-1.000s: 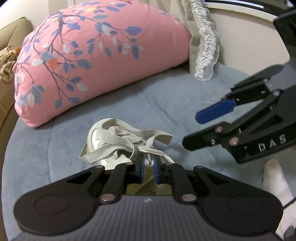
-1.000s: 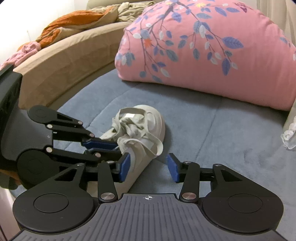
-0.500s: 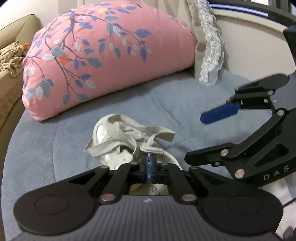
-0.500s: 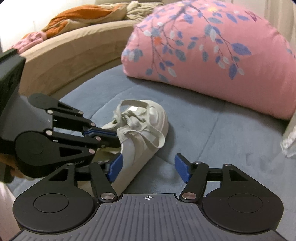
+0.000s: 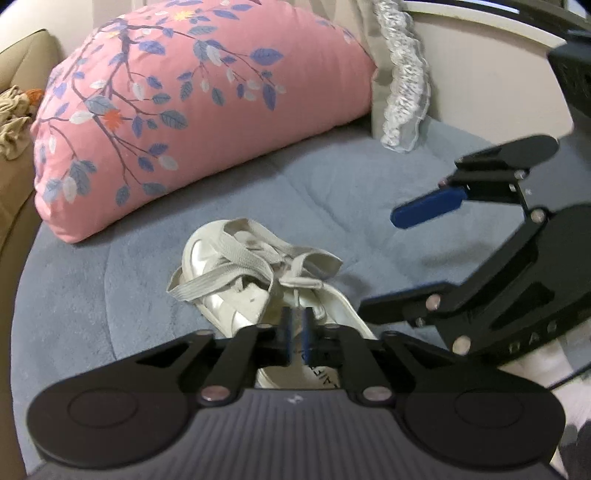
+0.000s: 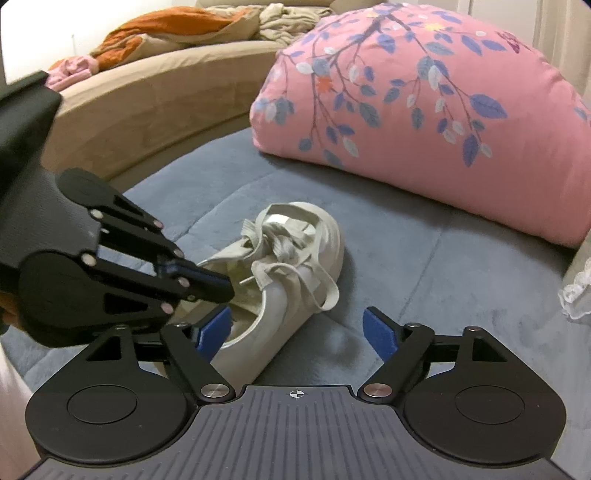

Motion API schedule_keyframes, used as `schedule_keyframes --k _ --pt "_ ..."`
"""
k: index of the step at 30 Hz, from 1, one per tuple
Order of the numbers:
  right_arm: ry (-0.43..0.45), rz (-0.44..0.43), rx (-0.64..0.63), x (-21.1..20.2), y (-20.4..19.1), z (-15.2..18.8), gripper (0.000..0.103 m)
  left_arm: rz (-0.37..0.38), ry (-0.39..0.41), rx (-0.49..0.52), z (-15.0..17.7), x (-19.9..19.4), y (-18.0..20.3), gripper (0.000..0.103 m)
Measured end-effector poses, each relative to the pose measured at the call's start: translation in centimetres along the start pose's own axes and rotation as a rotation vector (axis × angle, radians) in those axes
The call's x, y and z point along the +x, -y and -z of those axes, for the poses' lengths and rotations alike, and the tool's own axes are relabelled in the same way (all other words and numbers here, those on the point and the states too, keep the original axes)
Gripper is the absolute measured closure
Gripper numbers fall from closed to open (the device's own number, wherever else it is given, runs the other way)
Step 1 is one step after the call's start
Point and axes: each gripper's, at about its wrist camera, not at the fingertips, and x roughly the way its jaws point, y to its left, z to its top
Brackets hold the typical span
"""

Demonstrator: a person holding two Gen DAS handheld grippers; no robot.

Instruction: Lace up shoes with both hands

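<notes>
Shoe [image 5: 240, 291] and laces [image 5: 236, 258] are found on a grey-blue plush mat [image 5: 92, 288], near its middle, with the toe turned away from both cameras toward a pink floral pillow [image 5: 177, 110]. The shoe is white and low-cut; its flat pale-grey laces are heaped loosely over the tongue in loops, and one loop is draped over the side of the upper.

At the far left of the right wrist view, a beige sofa [image 6: 147, 92] is seen, with orange and tan cloth [image 6: 177, 26] piled along its top. Next comes the left gripper [image 6: 225, 286], lowered over the shoe's open collar. Its blue pads [image 5: 286, 328] are drawn nearly together with only a thin slit between them, right behind a short lace end that juts toward them. Whether that lace end is actually pinched cannot be told, since the pad tips hide the contact.

Further right, the right gripper [image 6: 301, 326] is held with its fingers spread wide. Its left pad [image 6: 214, 328] is placed just beside the heel side of the shoe, while the other pad hangs over bare mat, and nothing is gripped between them.

At the right edge, a cushion with a white lace frill [image 5: 402, 88] is propped next to the pink pillow.
</notes>
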Motion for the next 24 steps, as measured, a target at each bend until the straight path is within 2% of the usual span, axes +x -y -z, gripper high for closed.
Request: schedule_keyframes --k 3,7,15,18,21,22,23,24 --pt "0.003 0.013 -0.002 -0.1 -0.1 0.1 0.019 -0.003 -0.006 -0.041 -0.3 0.6 -0.3 0.086" --pt "0.014 0.024 -0.001 -0.3 -0.1 0.1 0.019 -0.007 0.04 -0.09 -0.4 0.5 -0.5 0.087" --pt "0.021 0.046 -0.003 -0.2 0.1 0.2 0.02 -0.003 0.054 -0.141 -0.1 1.5 -0.7 0.096" --pt "0.042 0.059 -0.046 -0.2 -0.3 0.3 0.025 0.0 0.066 -0.137 -0.2 1.5 -0.5 0.099" --pt "0.062 0.061 -0.095 -0.3 -0.9 0.5 0.05 -0.003 0.069 -0.134 -0.2 1.6 -0.3 0.099" --pt "0.063 0.059 -0.105 -0.3 -1.1 0.5 0.069 -0.001 0.071 -0.135 -0.1 1.6 -0.4 0.099" --pt "0.056 0.055 -0.108 -0.3 -1.2 0.5 0.085 0.003 0.071 -0.138 -0.1 1.6 -0.5 0.099" --pt "0.048 0.048 -0.106 -0.1 -1.2 0.5 0.087 0.008 0.07 -0.141 -0.1 1.7 -0.6 0.099"
